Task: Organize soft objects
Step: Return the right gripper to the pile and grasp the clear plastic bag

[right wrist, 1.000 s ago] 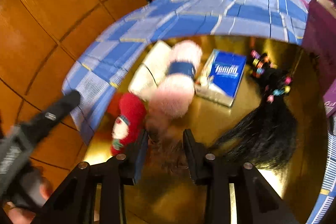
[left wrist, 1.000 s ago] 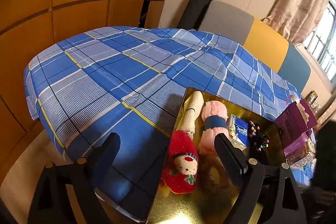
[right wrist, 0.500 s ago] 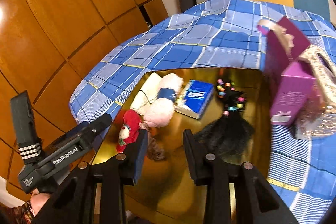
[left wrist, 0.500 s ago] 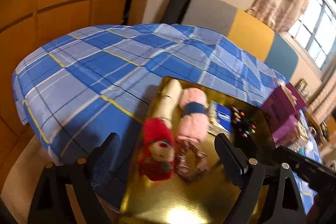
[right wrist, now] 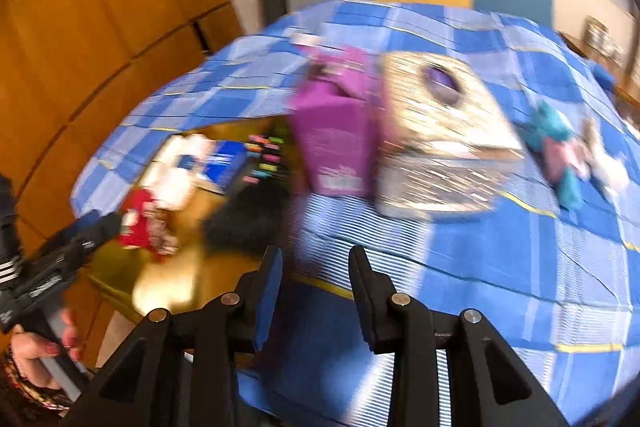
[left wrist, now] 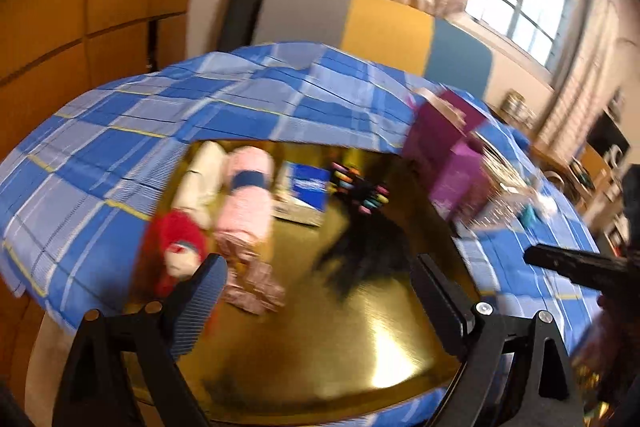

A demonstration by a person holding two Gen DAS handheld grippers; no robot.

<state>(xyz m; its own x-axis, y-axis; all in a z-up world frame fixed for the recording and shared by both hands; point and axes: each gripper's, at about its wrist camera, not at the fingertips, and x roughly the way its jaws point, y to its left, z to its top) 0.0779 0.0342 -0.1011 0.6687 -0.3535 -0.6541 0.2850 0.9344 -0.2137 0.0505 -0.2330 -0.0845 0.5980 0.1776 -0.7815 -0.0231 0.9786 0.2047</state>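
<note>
Inside gold tray (left wrist: 360, 339): pink plush roll (left wrist: 244, 203)

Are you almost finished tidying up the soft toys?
Partly. The red doll, pink roll and cream roll already lie together on the gold tray. Nothing is in hand: left gripper and right gripper are both open and empty. A teal and pink soft pile waits on the blue cloth.

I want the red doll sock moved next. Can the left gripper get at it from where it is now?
Probably yes. The left gripper is open and empty, and the red doll sock lies exposed on the gold tray beside its left finger, with nothing over it.
</note>
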